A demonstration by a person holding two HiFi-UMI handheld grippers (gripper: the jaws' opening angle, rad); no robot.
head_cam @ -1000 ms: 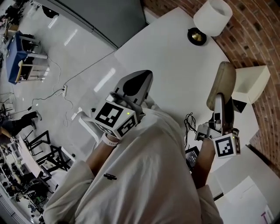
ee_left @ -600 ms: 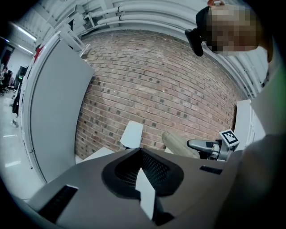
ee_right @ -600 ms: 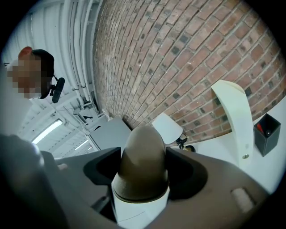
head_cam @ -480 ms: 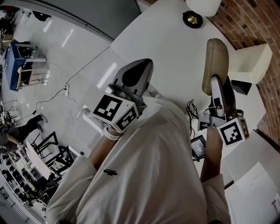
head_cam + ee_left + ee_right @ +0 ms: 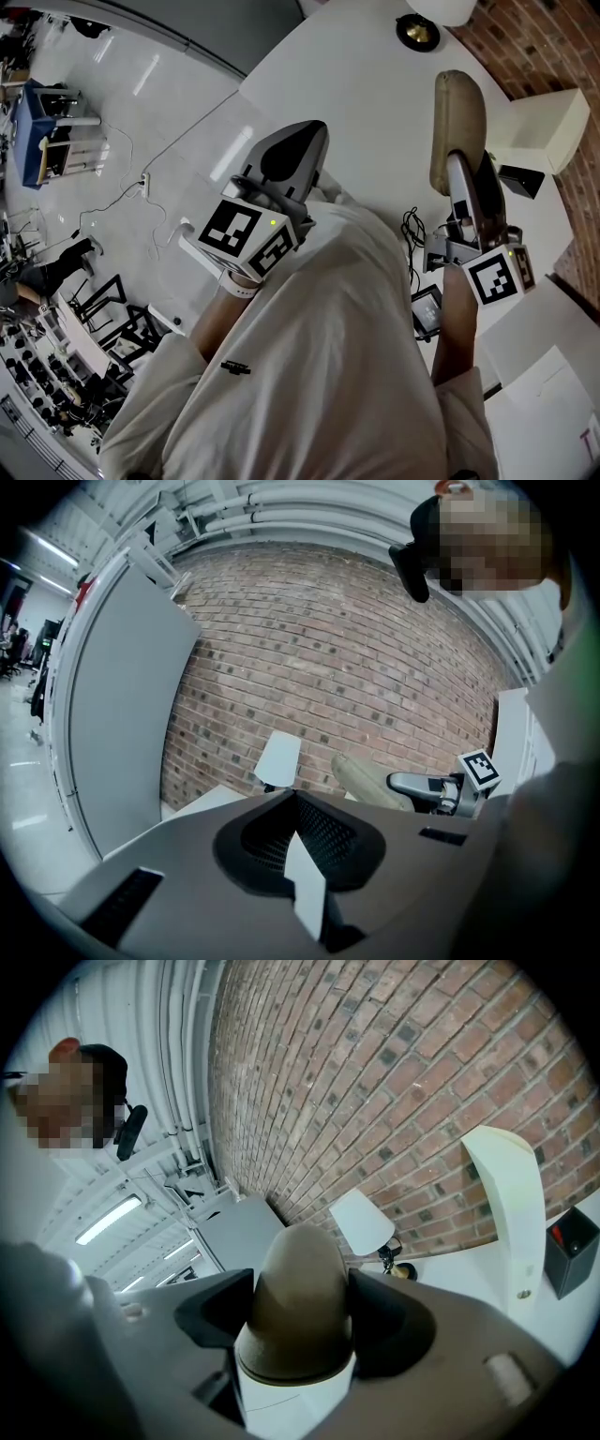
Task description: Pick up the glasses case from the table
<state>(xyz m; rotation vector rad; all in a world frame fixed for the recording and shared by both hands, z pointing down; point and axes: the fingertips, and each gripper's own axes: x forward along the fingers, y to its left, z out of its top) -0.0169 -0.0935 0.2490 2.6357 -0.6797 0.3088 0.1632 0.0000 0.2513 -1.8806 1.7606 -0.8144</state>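
Firmly clamped on one end of the long, rounded tan glasses case (image 5: 457, 122), the right tongs (image 5: 461, 176) hold it over the white surface (image 5: 366, 84), its free end pointing toward the red brick wall (image 5: 422, 1054) and a lamp with a white shade (image 5: 361, 1221). The right gripper view shows both jaws pressed against the case's sides. The left tongs (image 5: 305, 142) are held near the surface's edge with their jaws together and nothing between them.

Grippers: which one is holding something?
The right gripper: its jaws clamp the tan glasses case. The left gripper has shut jaws with nothing between them.
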